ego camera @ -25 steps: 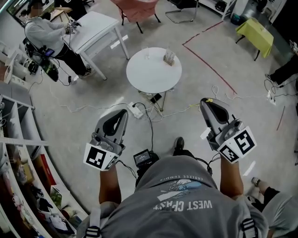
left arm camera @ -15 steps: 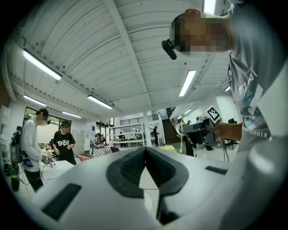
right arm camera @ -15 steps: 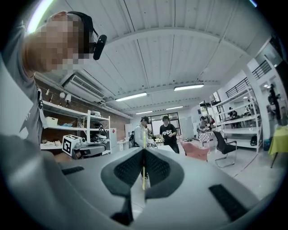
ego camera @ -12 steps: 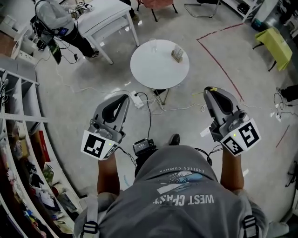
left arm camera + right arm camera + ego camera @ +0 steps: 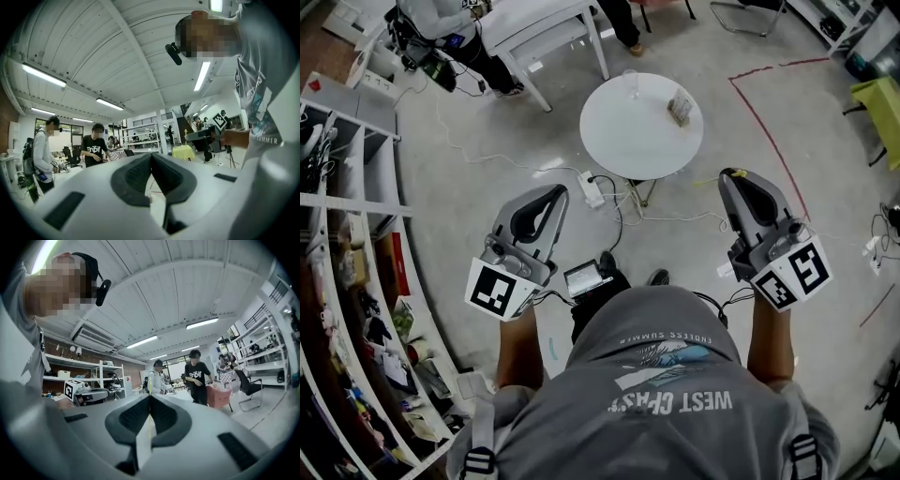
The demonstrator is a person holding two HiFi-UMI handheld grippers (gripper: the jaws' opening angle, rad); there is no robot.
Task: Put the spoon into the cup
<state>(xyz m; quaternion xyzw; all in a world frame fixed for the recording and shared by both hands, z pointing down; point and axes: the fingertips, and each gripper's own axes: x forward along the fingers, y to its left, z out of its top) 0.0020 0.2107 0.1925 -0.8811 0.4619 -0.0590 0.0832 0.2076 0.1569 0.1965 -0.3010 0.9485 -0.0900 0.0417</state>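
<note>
A round white table (image 5: 628, 141) stands on the floor ahead of me. On its far side are a clear glass cup (image 5: 631, 82) and a small holder (image 5: 680, 108). No spoon can be made out at this distance. My left gripper (image 5: 555, 192) and right gripper (image 5: 733, 175) are held up in front of my chest, well short of the table. Both point upward and forward. In the left gripper view the left gripper (image 5: 151, 157) has its pads pressed together with nothing between them. The right gripper (image 5: 149, 398) looks the same in its own view.
A power strip (image 5: 592, 191) and cables lie on the floor between me and the table. Open shelves (image 5: 347, 234) run along the left. Further back are a white rectangular table (image 5: 539, 23), a seated person (image 5: 441, 19) and a red floor line (image 5: 769, 122).
The view has shifted: the round table now sits further right in the frame and the shelves fill more of the left. Both grippers stay shut in the same held-up pose.
</note>
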